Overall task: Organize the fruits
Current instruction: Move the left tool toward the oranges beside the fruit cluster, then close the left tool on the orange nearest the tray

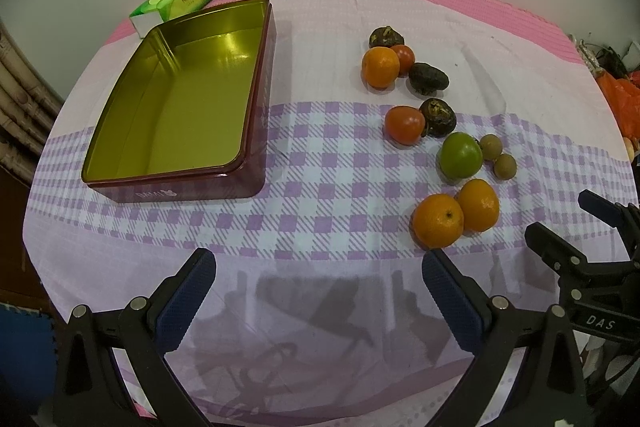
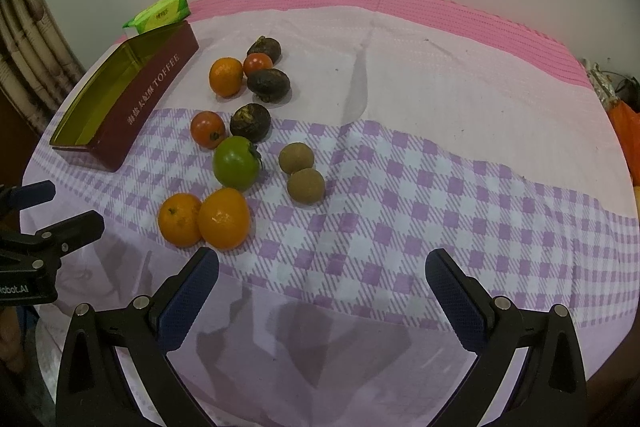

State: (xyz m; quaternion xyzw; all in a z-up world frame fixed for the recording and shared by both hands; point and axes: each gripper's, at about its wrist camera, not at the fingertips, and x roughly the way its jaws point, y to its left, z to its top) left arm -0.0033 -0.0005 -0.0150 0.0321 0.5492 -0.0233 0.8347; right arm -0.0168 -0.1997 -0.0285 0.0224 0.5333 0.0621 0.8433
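An empty maroon tin with a gold inside sits at the left of the table; it also shows in the right wrist view. Loose fruit lies to its right: oranges, a green fruit, red tomatoes, dark wrinkled fruits and two small brown longans. My left gripper is open and empty above the near cloth. My right gripper is open and empty, just short of the oranges.
A green tissue pack lies behind the tin by the wall. The table carries a pink and purple checked cloth. Orange bags sit off the right edge.
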